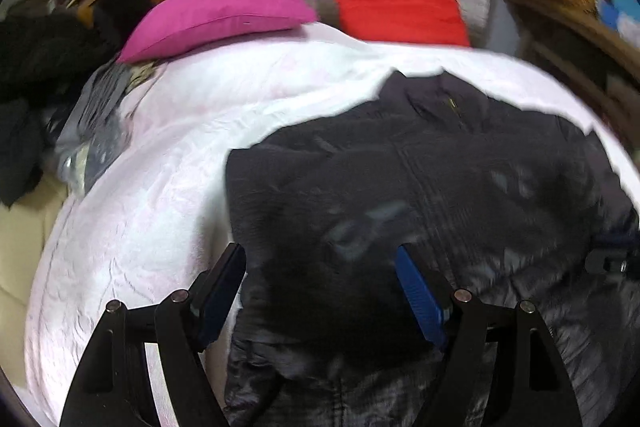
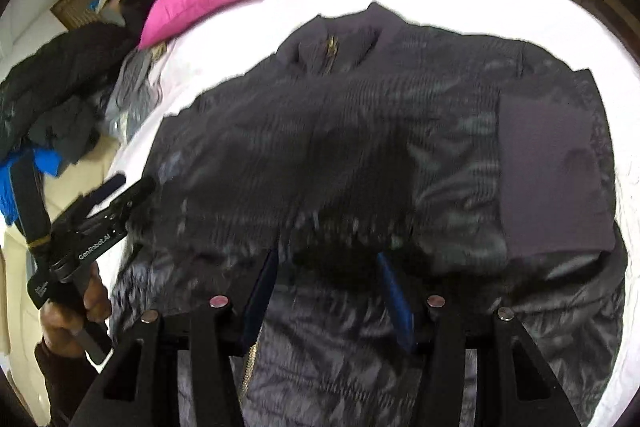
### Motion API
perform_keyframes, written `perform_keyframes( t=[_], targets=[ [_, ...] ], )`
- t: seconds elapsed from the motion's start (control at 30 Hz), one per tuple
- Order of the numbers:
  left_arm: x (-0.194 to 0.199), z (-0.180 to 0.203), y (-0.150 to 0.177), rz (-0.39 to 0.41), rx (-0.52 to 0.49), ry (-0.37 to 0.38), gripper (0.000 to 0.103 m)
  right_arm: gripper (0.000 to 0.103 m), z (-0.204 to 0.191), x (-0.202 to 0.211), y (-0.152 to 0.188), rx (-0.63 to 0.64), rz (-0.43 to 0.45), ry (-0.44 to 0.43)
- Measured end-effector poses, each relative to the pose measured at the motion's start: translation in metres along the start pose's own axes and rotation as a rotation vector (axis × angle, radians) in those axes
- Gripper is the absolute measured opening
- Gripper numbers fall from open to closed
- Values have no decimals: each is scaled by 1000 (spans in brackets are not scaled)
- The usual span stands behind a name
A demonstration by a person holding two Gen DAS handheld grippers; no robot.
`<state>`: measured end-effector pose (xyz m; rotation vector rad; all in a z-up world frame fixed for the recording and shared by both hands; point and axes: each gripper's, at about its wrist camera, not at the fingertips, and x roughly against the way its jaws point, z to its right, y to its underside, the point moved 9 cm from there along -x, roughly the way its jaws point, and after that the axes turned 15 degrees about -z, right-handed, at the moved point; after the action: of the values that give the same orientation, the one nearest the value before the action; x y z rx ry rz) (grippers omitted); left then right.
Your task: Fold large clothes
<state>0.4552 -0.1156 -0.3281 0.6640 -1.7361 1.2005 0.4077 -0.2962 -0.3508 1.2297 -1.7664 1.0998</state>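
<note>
On the white bed cover (image 1: 168, 163), the dark padded jacket (image 2: 360, 155) lies spread flat, collar toward the pink cushion (image 1: 216, 19). Left gripper (image 1: 320, 267) hovers open above its hem; right gripper (image 2: 326, 271) gapes too, nothing pinched.

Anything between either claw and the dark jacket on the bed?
Nothing visible. The dark jacket lies spread on the white bedding, and both the left claw and the right claw hang open directly over its lower part. The pink pillow and clothes pile sit off to the side.
</note>
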Motion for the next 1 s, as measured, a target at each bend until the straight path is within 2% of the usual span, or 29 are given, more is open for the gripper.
perform_keyframes(
  t=[0.1,0.2,0.33,0.4,0.47,0.57,0.73,0.83,1.0],
  targets=[
    [-18,8,7,-58,-25,-34,78,57,10,-14,1,-36,-34,-2],
    [-8,8,8,-43,-5,-17,78,57,10,-7,3,-42,-37,-30],
    [5,-3,7,-8,34,22,78,57,32,32,1,-92,51,-66],
    [12,-10,7,19,50,21,78,68,69,59,0,-203,141,-84],
    [17,-15,4,43,71,28,78,70,105,75,3,-323,196,-110],
    [18,-21,0,62,99,50,78,70,145,83,7,-442,224,-158],
    [15,-22,-2,60,109,45,78,70,174,69,5,-558,213,-187],
    [15,-19,-2,59,99,41,78,71,178,68,0,-551,230,-195],
    [12,-12,0,50,74,31,78,70,163,58,-9,-480,218,-100]
  ],
)
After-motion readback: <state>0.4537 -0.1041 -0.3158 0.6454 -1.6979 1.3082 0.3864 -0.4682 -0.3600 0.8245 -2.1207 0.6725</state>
